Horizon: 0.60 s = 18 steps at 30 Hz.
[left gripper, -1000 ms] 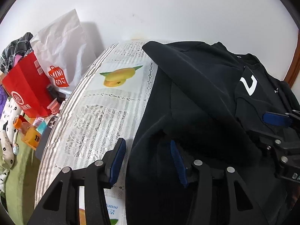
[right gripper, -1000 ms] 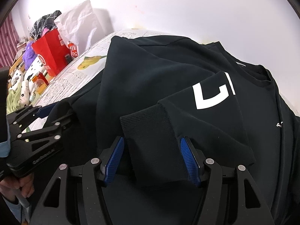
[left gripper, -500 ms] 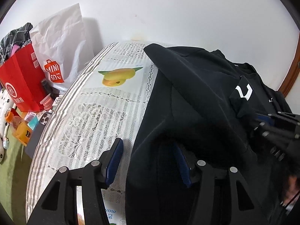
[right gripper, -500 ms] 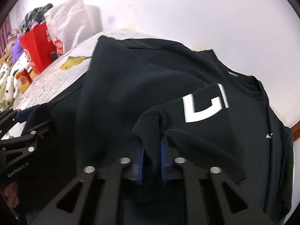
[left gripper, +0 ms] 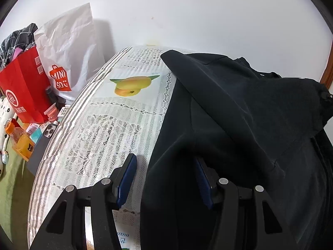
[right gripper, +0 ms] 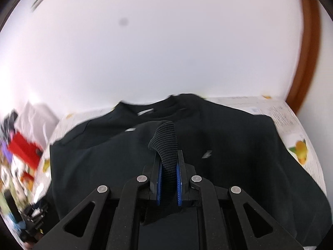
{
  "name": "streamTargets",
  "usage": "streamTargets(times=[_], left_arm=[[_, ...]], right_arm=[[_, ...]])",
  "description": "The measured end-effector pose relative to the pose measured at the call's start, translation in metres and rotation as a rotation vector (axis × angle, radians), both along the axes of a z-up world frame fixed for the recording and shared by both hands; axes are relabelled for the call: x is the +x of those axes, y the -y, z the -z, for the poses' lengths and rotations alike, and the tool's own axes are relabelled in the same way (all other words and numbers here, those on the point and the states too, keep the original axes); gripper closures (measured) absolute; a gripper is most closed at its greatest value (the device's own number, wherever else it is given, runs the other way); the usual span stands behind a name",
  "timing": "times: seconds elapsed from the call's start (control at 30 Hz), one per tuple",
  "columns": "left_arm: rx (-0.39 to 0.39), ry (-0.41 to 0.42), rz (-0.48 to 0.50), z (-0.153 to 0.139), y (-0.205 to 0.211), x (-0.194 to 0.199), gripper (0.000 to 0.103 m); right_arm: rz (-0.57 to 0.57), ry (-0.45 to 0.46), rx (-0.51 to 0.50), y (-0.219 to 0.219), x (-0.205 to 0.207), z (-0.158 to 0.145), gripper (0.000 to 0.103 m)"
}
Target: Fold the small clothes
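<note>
Ribbed cuff (right gripper: 166,145) pinched between right fingers (right gripper: 159,179)

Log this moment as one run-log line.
stage: sleeve fold | right gripper: shut on ribbed cuff, lifted | left gripper: open astride sweatshirt edge | surface: lace tablecloth

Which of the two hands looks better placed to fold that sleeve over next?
The right. Its gripper is shut on the ribbed cuff of the black sweatshirt, so it can likely carry the sleeve across. The left gripper is open, its jaws straddling the sweatshirt's edge on the tablecloth.
</note>
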State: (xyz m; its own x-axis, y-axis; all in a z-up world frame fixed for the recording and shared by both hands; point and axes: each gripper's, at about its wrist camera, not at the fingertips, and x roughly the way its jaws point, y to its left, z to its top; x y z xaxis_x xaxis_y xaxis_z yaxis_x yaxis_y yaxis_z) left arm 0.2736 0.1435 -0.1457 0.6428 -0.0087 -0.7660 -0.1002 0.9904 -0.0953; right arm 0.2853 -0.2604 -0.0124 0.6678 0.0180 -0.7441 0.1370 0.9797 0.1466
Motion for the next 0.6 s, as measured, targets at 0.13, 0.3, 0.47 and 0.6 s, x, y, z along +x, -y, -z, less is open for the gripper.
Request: streamTargets(times=[0.13,0.3,0.47,0.6], left_arm=[[0.017,-0.006,0.000,0.001,0.002,0.001,0.050],[0.019,-0.006,0.000,0.001,0.002,0.001,0.050],[0.011,-0.001,0.001,0.001,0.002,0.000,0.050],[0.001,0.008,0.000,-0.001,0.002,-0.002,0.050]], right_arm=[[0.099,-0.005,0.034,0.043,-0.016,0.005,0.092],[0.139,-0.092,0.084,0.076,-0.028,0.034,0.092],[0.170,-0.184,0.017,0.082,-0.030,0.060,0.083],[0.188,-0.155,-0.147,0.069,-0.034,0.036,0.078]])
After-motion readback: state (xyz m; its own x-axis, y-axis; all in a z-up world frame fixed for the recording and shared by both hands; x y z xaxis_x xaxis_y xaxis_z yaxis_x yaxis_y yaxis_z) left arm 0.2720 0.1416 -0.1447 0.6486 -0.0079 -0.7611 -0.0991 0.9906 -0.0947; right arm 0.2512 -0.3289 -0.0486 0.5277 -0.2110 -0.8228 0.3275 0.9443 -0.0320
